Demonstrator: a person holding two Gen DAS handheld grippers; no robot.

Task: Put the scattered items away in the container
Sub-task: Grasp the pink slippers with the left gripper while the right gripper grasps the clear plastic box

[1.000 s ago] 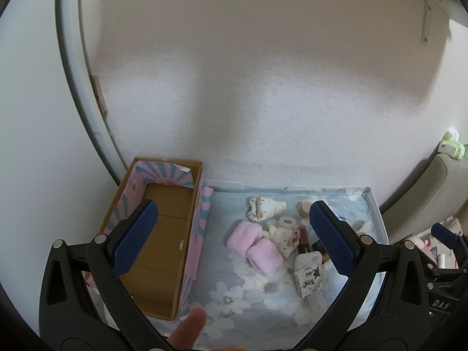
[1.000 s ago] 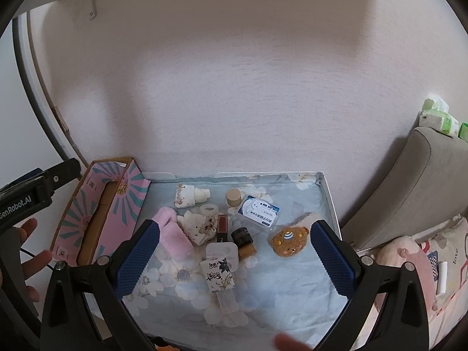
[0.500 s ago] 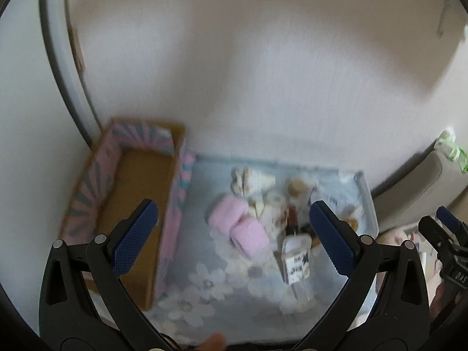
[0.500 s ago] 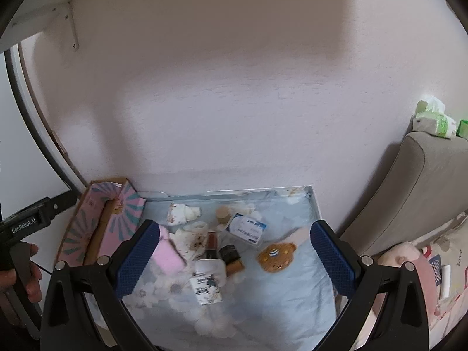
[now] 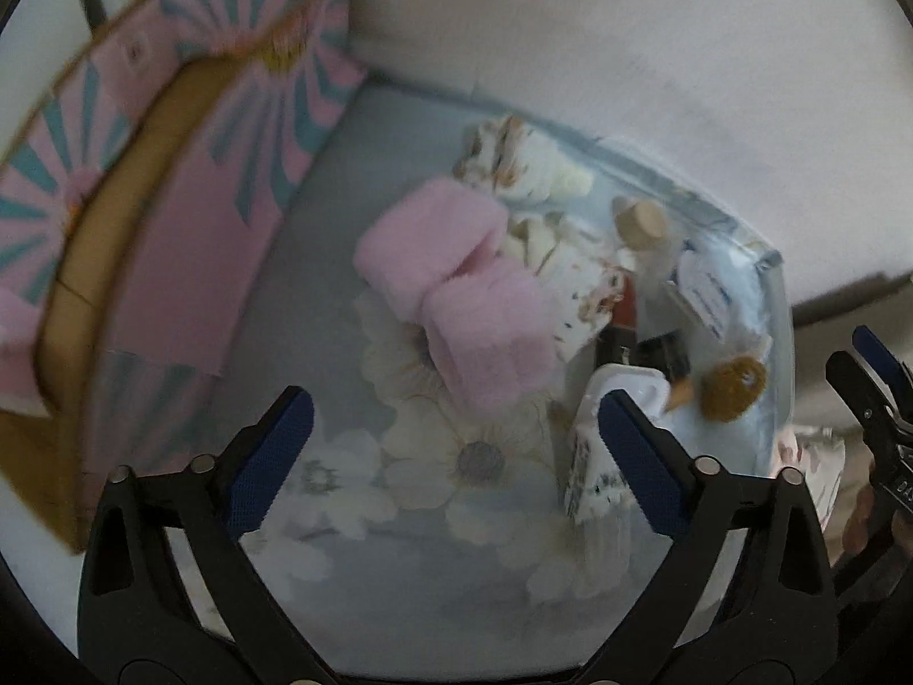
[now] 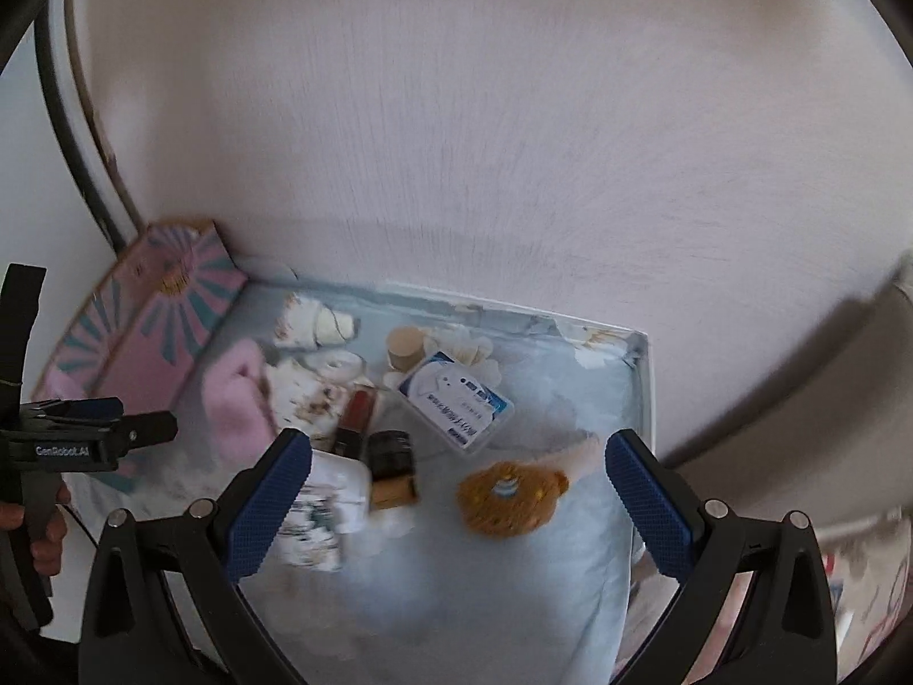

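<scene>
my left hand-held gripper, jaws wide but just narrowing, and my right hand-held gripper, open, both empty above the pink socks.

One cardboard box stands at the left. Beside it on the floral cloth: two pink fluffy rolls, two cream printed socks (blurred, so roughly), one tape roll, one cork-capped jar, one lipstick, one labelled flat case, one brown plush, one white patterned bottle.
</scene>
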